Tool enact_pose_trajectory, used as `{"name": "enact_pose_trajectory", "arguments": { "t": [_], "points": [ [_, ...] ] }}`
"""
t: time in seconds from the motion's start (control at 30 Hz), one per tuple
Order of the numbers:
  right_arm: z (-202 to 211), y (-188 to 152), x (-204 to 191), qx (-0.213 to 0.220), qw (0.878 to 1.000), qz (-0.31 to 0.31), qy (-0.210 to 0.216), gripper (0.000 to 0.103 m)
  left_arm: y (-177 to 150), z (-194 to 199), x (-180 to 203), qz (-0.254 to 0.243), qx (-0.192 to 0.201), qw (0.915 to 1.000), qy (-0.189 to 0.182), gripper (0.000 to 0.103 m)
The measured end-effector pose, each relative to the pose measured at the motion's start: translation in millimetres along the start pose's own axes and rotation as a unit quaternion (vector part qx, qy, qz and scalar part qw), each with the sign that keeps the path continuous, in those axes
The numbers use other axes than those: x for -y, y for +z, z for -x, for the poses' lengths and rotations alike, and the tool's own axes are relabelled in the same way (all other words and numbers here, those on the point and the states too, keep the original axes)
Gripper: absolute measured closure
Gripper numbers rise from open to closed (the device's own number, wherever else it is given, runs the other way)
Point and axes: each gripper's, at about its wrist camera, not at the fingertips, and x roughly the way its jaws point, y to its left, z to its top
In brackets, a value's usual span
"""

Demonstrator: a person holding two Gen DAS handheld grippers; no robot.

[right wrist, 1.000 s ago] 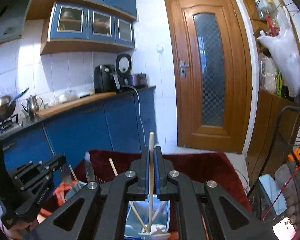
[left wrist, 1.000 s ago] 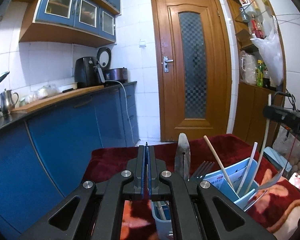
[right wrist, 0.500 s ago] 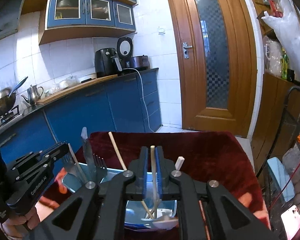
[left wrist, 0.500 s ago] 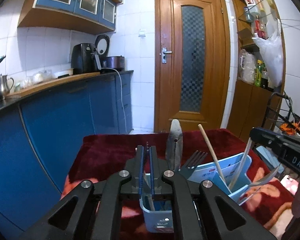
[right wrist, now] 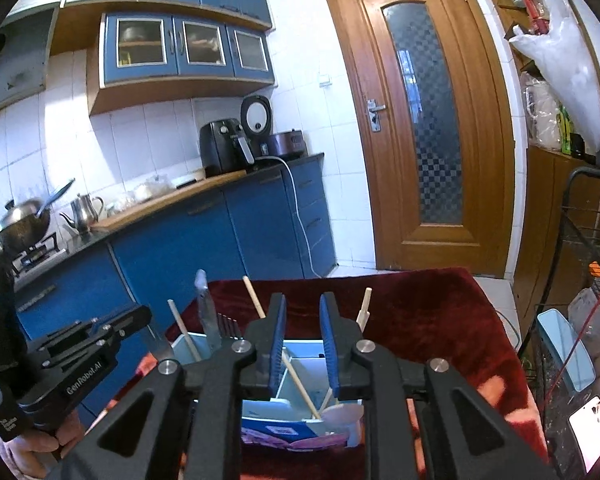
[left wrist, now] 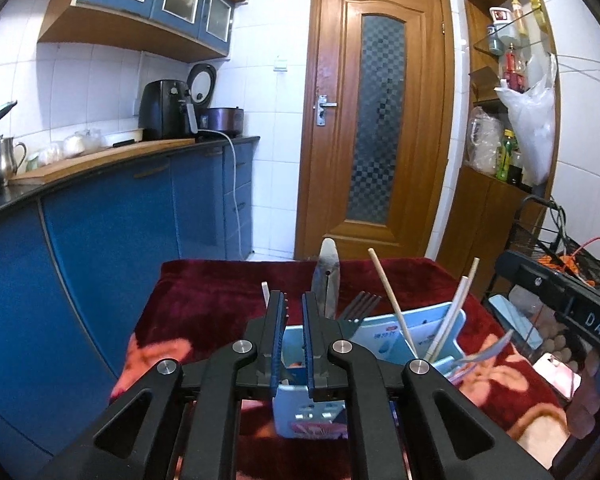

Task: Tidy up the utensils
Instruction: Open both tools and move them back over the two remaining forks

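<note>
A light blue utensil holder (left wrist: 384,340) stands on a dark red cloth; it also shows in the right wrist view (right wrist: 300,364). It holds a knife (left wrist: 327,276), a fork (left wrist: 360,306), wooden chopsticks (left wrist: 392,300) and a white spoon (right wrist: 342,414). My left gripper (left wrist: 294,312) is open and empty just above the holder's left compartment. My right gripper (right wrist: 302,322) is open and empty above the holder's middle, with a chopstick (right wrist: 300,380) leaning in the compartment below it. The left gripper also shows at the left in the right wrist view (right wrist: 80,352).
The table with the red floral cloth (left wrist: 220,304) stands by blue kitchen cabinets (left wrist: 140,220). A wooden door (left wrist: 376,128) is behind. A wire rack (right wrist: 580,300), a pale blue box (right wrist: 564,352) and a phone (right wrist: 592,428) sit at the right.
Both grippers have opened. The right one let go of the chopstick, which now rests in the holder. The left gripper came down closer over the holder's left compartment.
</note>
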Motion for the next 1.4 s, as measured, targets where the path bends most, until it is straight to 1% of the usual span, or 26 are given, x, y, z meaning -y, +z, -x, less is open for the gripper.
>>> {"name": "enact_pose_trajectory", "arguments": {
  "t": [0.17, 0.43, 0.63, 0.9, 1.07, 1.17, 1.4],
  "points": [
    [21.6, -3.3, -5.6, 0.005, 1.0, -0.003, 0.006, 0.082, -5.9, 17.4, 2.6, 0.0, -0.003, 1.0, -0.005, 0.094],
    [44.0, -19.6, -9.0, -0.011, 1.0, -0.01, 0.013, 0.081, -14.6, 45.9, 11.3, -0.011, -0.004, 0.9997, -0.022, 0.094],
    [56.5, -33.3, -5.4, -0.027, 0.999, -0.019, 0.011, 0.081, -26.8, 59.4, 17.3, -0.014, -0.018, 0.9992, -0.034, 0.094],
    [65.4, -57.3, 0.0, -0.063, 0.998, -0.024, 0.004, 0.079, -53.5, 62.9, 20.9, -0.011, -0.063, 0.9969, -0.046, 0.094],
    [67.1, -74.3, 5.2, -0.09, 0.995, -0.031, 0.001, 0.077, -70.6, 55.9, 25.0, -0.006, -0.108, 0.9924, -0.059, 0.094],
    [67.7, -85.3, 8.3, -0.104, 0.994, -0.032, 0.001, 0.073, -80.3, 53.5, 31.1, -0.012, -0.124, 0.9908, -0.054, 0.094],
    [63.9, -111.9, 12.6, -0.141, 0.989, -0.036, -0.003, 0.071, -103.3, 42.3, 40.1, -0.014, -0.169, 0.984, -0.054, 0.094]
  ]
}}
